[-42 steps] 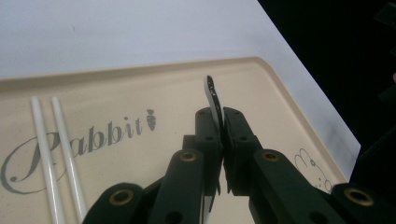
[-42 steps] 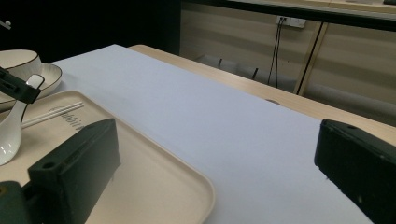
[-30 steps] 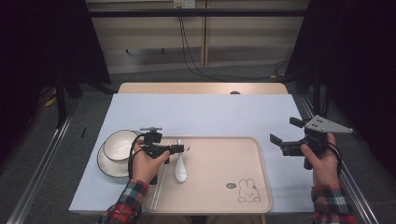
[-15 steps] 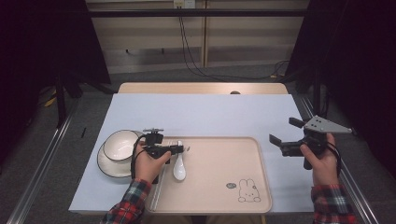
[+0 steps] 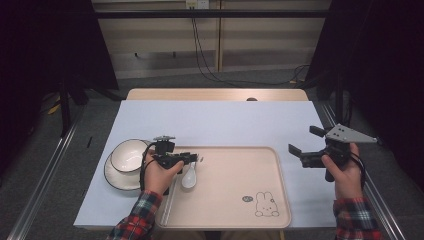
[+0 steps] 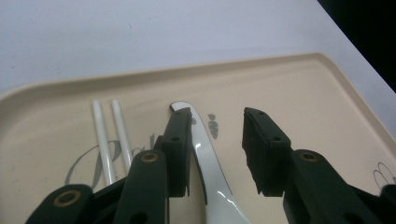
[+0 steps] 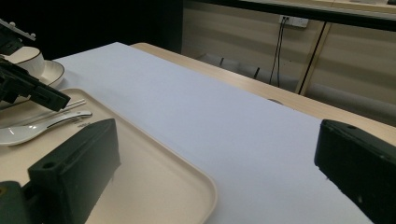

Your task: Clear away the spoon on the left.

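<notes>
A white ceramic spoon (image 5: pixel 189 176) lies at the left end of the beige tray (image 5: pixel 230 200), beside two white chopsticks (image 6: pixel 109 140). My left gripper (image 5: pixel 192 159) hovers low over the spoon's handle. In the left gripper view its jaws stand open (image 6: pixel 217 116), with the spoon handle (image 6: pixel 205 154) lying between them, close against the left jaw. My right gripper (image 5: pixel 304 140) is held off the tray's right edge, above the white table cover, with its jaws wide open (image 7: pixel 215 154) and nothing between them.
A white bowl (image 5: pixel 129 154) sits on a white plate (image 5: pixel 117 177) left of the tray. The tray carries a small rabbit print (image 5: pixel 266 204) near its front right corner. The wooden table edge (image 5: pixel 215 94) runs along the back.
The spoon has shifted slightly to the left on the tray under the left gripper. The right gripper has held still.
</notes>
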